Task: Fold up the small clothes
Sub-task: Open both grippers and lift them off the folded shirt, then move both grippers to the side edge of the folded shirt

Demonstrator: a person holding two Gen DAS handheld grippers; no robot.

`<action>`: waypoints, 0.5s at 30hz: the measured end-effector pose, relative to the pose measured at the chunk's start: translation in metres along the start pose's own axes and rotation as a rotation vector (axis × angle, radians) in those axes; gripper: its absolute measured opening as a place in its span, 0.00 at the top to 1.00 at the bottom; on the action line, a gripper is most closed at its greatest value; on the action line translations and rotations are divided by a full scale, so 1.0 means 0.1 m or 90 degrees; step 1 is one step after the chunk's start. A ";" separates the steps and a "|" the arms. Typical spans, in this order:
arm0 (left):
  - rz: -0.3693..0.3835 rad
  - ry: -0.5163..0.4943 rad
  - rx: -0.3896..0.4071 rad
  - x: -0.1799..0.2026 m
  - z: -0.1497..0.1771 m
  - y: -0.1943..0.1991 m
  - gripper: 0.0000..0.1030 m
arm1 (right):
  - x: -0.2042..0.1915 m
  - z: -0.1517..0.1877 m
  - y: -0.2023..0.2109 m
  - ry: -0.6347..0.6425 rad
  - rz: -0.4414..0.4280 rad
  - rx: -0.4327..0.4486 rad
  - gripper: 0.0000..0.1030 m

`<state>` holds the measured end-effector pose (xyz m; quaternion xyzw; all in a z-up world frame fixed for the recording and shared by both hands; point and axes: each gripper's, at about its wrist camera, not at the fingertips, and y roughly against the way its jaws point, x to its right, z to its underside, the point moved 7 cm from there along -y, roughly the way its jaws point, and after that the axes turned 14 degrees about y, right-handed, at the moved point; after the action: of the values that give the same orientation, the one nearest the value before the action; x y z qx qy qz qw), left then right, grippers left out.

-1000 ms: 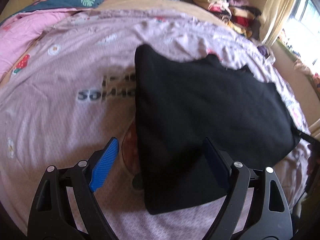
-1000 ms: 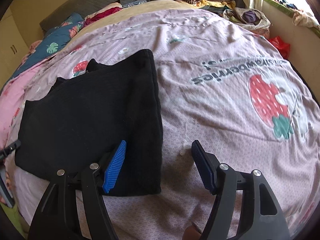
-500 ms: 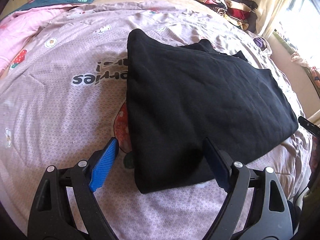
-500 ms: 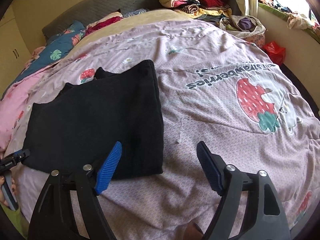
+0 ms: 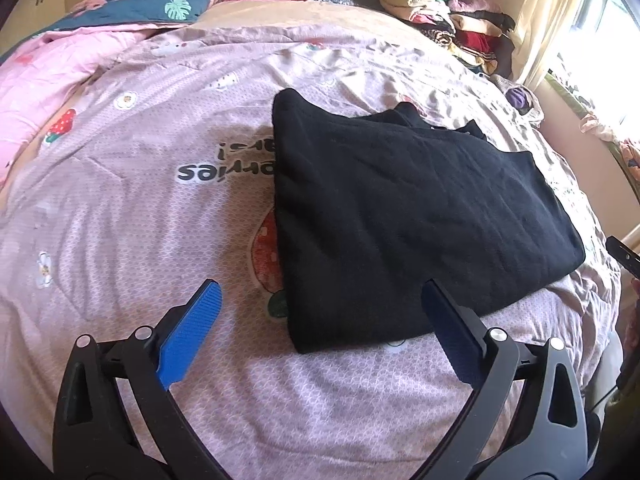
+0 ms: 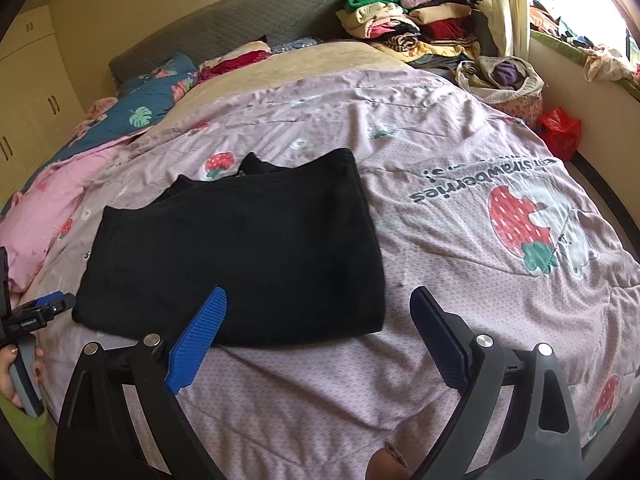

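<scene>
pink quilt (image 5: 120,208) | black garment (image 5: 400,208) folded flat, rectangular

Daylight pours in from the blown-out bright window (image 6: 576,4) at right; the pale cream curtain (image 5: 552,16) glares, edges bow with fisheye curvature, corners darken, focus stays fairly sharp.

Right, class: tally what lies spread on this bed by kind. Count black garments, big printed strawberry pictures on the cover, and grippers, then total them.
Black garments: 1, the folded black garment
Big strawberry pictures: 1, the strawberry print beside the lettering
Grippers: 2, the left gripper and the right gripper, both open and empty
Total: 4
</scene>
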<state>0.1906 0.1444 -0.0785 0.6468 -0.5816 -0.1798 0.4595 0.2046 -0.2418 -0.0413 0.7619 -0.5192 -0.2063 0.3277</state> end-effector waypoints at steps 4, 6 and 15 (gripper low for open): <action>-0.007 0.004 0.010 -0.06 -0.01 0.06 0.09 | -0.20 -0.05 0.04 0.018 -0.015 0.007 0.10; -0.011 0.007 0.014 -0.10 -0.02 0.09 0.09 | -0.31 -0.07 0.05 0.029 -0.023 0.008 0.09; -0.023 0.032 0.033 -0.33 -0.08 0.22 0.09 | -0.87 -0.25 0.00 0.086 -0.069 0.022 0.08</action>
<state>0.1754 0.1796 -0.0661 0.6731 -0.5626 -0.1564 0.4538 0.1886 -0.1542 -0.0260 0.8066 -0.4576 -0.1625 0.3371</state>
